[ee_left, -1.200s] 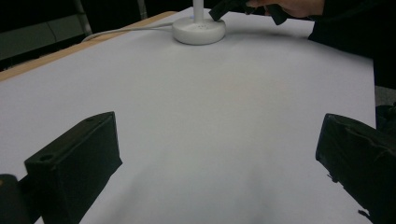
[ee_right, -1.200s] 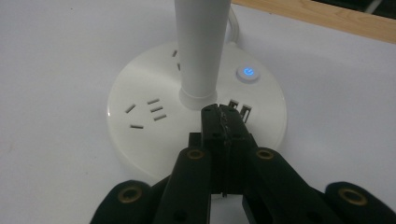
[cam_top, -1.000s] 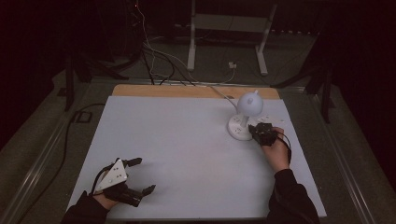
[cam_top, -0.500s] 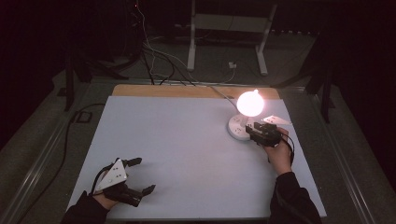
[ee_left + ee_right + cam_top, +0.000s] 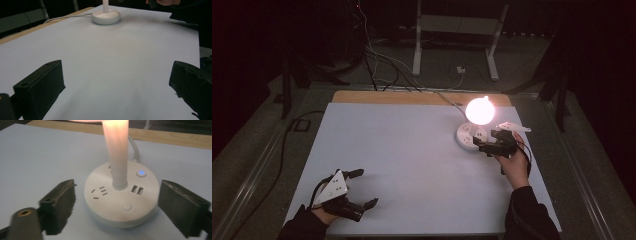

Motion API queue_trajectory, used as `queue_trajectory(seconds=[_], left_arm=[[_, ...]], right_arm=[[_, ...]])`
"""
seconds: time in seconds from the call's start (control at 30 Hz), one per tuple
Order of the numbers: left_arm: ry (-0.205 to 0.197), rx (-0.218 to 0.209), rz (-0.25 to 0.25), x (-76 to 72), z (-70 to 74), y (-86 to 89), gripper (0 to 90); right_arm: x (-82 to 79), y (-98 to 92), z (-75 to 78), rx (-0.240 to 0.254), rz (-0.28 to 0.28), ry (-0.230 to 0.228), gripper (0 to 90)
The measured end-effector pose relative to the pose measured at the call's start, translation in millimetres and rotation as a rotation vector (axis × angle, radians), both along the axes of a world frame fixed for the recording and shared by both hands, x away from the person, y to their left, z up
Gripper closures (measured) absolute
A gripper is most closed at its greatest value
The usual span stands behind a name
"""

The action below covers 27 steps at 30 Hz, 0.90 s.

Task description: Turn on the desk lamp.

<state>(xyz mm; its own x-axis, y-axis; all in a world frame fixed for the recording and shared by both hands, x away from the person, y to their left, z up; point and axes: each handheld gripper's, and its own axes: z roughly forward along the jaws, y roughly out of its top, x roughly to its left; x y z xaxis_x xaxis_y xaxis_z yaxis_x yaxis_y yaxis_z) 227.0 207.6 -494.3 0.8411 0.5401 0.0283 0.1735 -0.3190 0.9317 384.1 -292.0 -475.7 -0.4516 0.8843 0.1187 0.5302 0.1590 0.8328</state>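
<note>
Smooth white plastic lamp base (image 5: pixel 121 197), matt tabletop (image 5: pixel 402 150)

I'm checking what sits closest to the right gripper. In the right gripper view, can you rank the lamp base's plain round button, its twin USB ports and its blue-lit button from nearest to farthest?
1. Plain round button, on the front edge of the lamp base, nearest the right gripper.
2. Twin USB ports, farther back, right of the stem.
3. Blue-lit button, farthest, at the base's back right.
</note>
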Motion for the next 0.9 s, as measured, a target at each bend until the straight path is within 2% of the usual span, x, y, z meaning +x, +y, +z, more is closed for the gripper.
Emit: queue_trajectory(seconds=[0.03, 0.13, 0.17, 0.2, 0.27, 0.4, 0.5, 0.57, 0.67, 0.9], left_arm=[[0.0, -0.001, 0.0, 0.0, 0.1, 0.0, 0.3], [0.001, 0.0, 0.001, 0.1, 0.1, 0.2, 0.3], [0.0, 0.001, 0.001, 0.1, 0.0, 0.2, 0.3], [0.0, -0.001, 0.0, 0.1, 0.1, 0.2, 0.3], [-0.001, -0.002, -0.001, 0.1, 0.1, 0.0, 0.3], [-0.001, -0.003, -0.001, 0.1, 0.1, 0.3, 0.3], [-0.001, -0.003, -0.002, 0.2, 0.1, 0.4, 0.3], [0.0, -0.005, -0.003, 0.1, 0.1, 0.3, 0.3], [0.0, -0.006, -0.003, 0.0, 0.1, 0.1, 0.3], [-0.001, -0.005, -0.005, -0.1, 0.2, -0.1, 0.3]], right_arm=[[-0.2, 0.1, 0.6, 0.001, 0.005, -0.003, 3.4], [-0.9, 0.0, 2.1, -0.004, 0.034, 0.01, 0.0], [-1.7, 0.0, 2.7, -0.003, 0.042, 0.007, 0.0], [-2.7, -1.2, 3.8, 0.011, 0.057, 0.023, 0.0], [-3.1, -1.7, 4.3, 0.01, 0.056, 0.026, 0.0], [-5.5, -3.8, 7.4, 0.044, 0.062, 0.045, 0.0], [-7.0, -3.5, 8.5, 0.039, 0.065, 0.049, 0.0], [-9.3, -3.3, 9.8, 0.039, 0.069, 0.029, 0.0], [-12.0, -2.9, 12.0, 0.047, 0.092, 0.049, 0.0], [-20.7, 0.2, 17.5, 0.038, 0.116, 0.049, 0.0]])
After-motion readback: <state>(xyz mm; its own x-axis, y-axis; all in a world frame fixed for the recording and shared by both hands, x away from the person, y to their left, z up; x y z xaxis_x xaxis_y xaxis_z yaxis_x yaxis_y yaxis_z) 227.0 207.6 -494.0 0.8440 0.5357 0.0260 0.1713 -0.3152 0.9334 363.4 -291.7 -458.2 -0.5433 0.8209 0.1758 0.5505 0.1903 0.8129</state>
